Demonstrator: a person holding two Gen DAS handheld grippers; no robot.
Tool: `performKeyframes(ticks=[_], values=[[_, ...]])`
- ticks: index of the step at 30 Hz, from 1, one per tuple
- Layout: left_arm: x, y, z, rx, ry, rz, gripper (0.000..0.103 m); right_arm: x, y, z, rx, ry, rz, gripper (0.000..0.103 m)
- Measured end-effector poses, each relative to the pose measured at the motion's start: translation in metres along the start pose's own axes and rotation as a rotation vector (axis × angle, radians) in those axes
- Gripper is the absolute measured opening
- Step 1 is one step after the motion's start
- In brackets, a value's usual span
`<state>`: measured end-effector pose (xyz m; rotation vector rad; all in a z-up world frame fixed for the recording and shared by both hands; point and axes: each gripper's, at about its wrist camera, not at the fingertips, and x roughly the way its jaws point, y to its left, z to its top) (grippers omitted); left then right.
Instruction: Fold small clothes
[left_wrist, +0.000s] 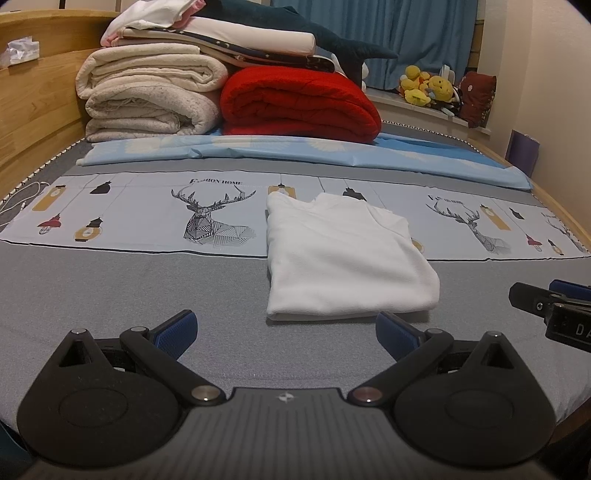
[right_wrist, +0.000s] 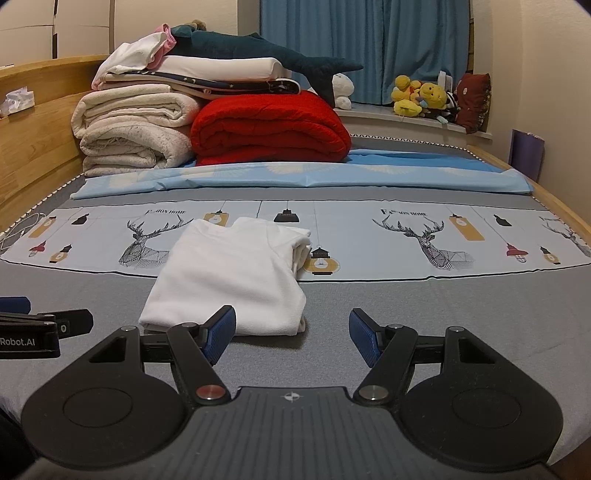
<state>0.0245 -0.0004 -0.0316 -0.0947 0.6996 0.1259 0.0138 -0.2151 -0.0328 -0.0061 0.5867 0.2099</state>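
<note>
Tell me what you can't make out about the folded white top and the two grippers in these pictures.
- White top: its underside and inner folds are hidden by its own top layer in both views.
- Right gripper: cut off by the left wrist view's right edge.
- Left gripper: cut off by the right wrist view's left edge.
- Print on the bed sheet: partly too small to read.

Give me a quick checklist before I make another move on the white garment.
1. Left tongs open and empty: ok.
2. Right tongs open and empty: ok.
3. White garment folded into a compact rectangle: ok.
4. Garment lies flat on the grey bed cover, free of both tongs: ok.
5. Layers squared on its right edge: not ok, slightly uneven.
6. Fold underneath tidy: cannot tell.
</note>
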Motion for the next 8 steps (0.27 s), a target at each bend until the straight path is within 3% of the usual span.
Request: performKeyframes(ticks=[8], values=[[0.0014,0.0011,-0.0002,0.003,0.000,-0.005,0.103,0.0000,0.0007,-0.0017,-0.002,0.003,0.004,0.069]])
